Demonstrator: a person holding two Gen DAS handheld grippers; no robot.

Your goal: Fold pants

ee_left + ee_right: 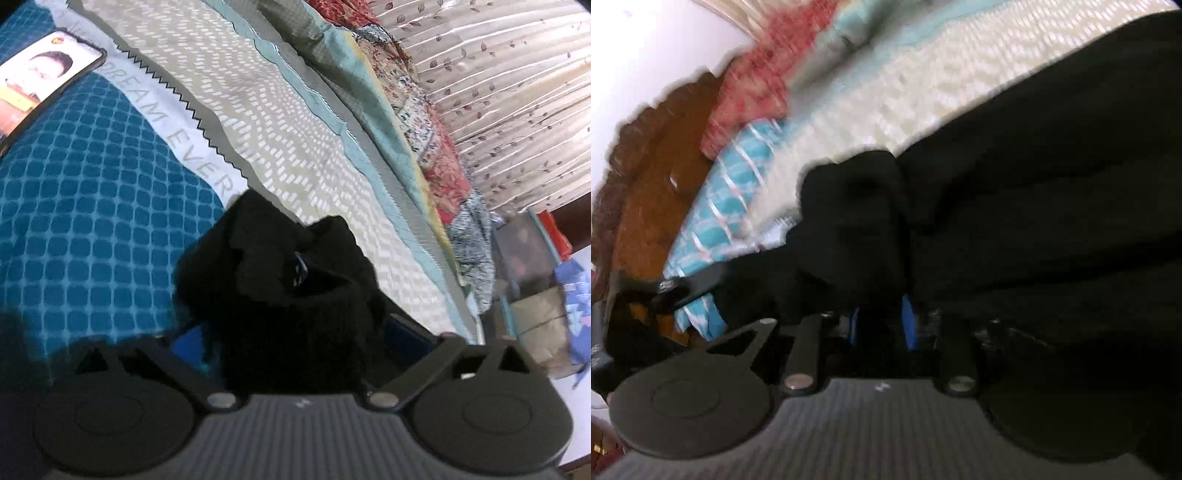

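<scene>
The black pants (280,273) are bunched up between my left gripper's fingers, above a blue checked bed cover (92,206). My left gripper (295,332) is shut on a thick wad of the black cloth, which hides its fingertips. In the right wrist view the pants (1034,184) spread wide to the right over the bed. My right gripper (882,295) is shut on a fold of them, with blue pads (908,325) showing beside the cloth. The right view is blurred.
A phone (40,85) with a lit screen lies on the blue cover at far left. A cream patterned sheet (280,140) and piled quilts (424,140) run along a curtain (509,92). A wooden headboard (653,173) and striped blue cloth (727,192) show at left.
</scene>
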